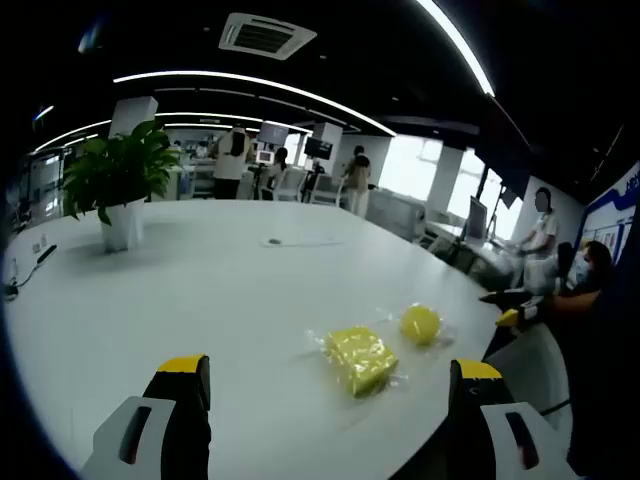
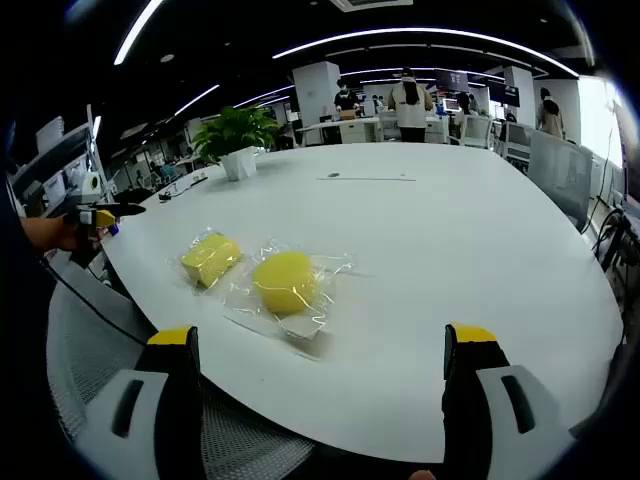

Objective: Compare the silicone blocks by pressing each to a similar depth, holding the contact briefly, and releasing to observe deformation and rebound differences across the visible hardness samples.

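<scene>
both the left gripper (image 1: 330,385) and right gripper (image 2: 320,350) hover level over the white table (image 2: 450,240), jaws spread wide, holding nothing.

A broad white worktop (image 1: 200,290) fills the middle of both views. A potted plant (image 1: 118,180) stands at its far edge, upper left. Curved ceiling light strips (image 1: 250,85) and a vent (image 1: 266,35) run overhead; bright windows (image 1: 420,165) glow at right, with desks and people beyond.
</scene>
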